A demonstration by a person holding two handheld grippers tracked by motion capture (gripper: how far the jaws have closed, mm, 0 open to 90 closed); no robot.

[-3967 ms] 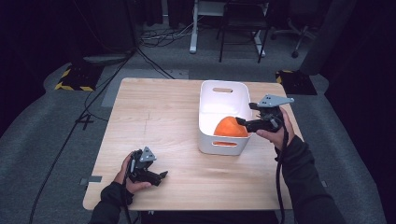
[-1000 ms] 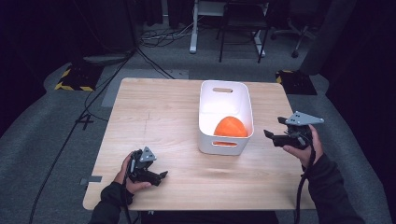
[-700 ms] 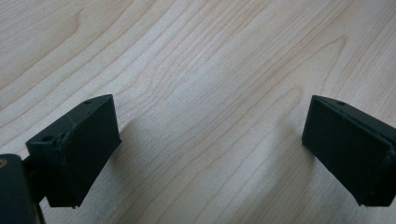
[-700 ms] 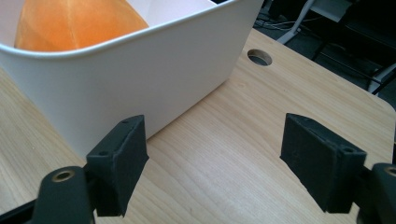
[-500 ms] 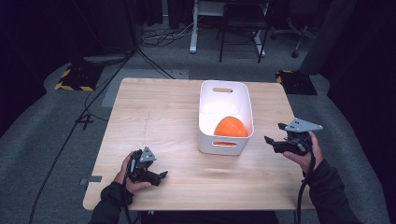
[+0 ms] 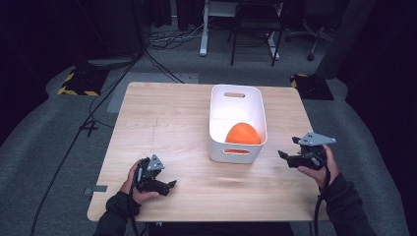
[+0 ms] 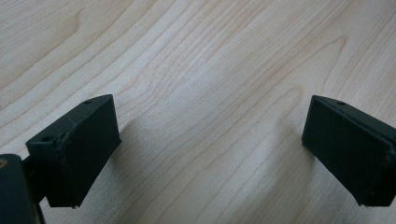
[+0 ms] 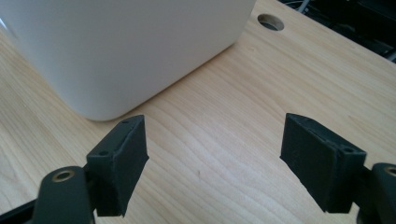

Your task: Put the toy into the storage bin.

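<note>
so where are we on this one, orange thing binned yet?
Looks done: the orange ball lies inside the white bin, near its front wall. In hand: nothing. The right gripper is open and empty beside the bin, above the table; the left gripper is open and empty over bare wood at the front edge. Nothing else lies loose on the table, so little seems left.

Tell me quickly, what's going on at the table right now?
The orange ball lies in the white bin on the table. The right gripper is open and empty, held to the right of the bin, apart from it. The left gripper, open and empty too, sits low over bare wood at the near left.
</note>
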